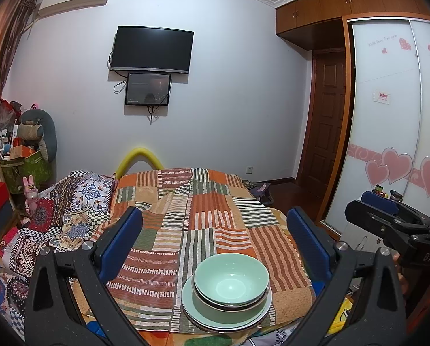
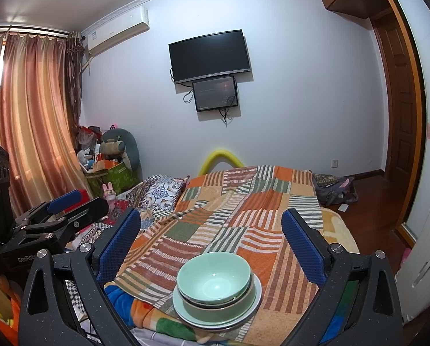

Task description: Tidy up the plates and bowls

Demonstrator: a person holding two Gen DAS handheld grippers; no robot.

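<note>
A bedroom: pale wall with a dark television (image 1: 152,49) at upper centre, a smaller screen under it, and a bed (image 1: 203,201) under a striped patchwork blanket filling the lower half of the frame.

Left wrist view. Left gripper (image 1: 215,245) spread wide, blue-padded fingers (image 1: 122,242) at lower left and lower right, nothing between them. Stack of dishes low in the frame, just right of centre, near the blanket's front edge: top bowl (image 1: 231,279), glossy celadon green, round and deep, nested in a second bowl (image 1: 223,311) with a darker rim, both on a flat pale-green plate (image 1: 192,305). Stack below and slightly right of the gripper's midline, so straight ahead and downward. Right gripper (image 1: 388,213) at right edge, seen side-on; opening hard to judge here.

Right wrist view. Same wall, pink curtains (image 2: 27,121) on the left. Right gripper (image 2: 212,245) likewise wide open and empty, textured blue pads either side. Stack at lower centre, bowl (image 2: 215,276) a touch left of midline, plate (image 2: 186,314) beneath. Left gripper (image 2: 62,210) at left edge.

Both about equally near; round glazed ware with no long axis, probably slippery, so likely a rim pinch on the top bowl.
</note>
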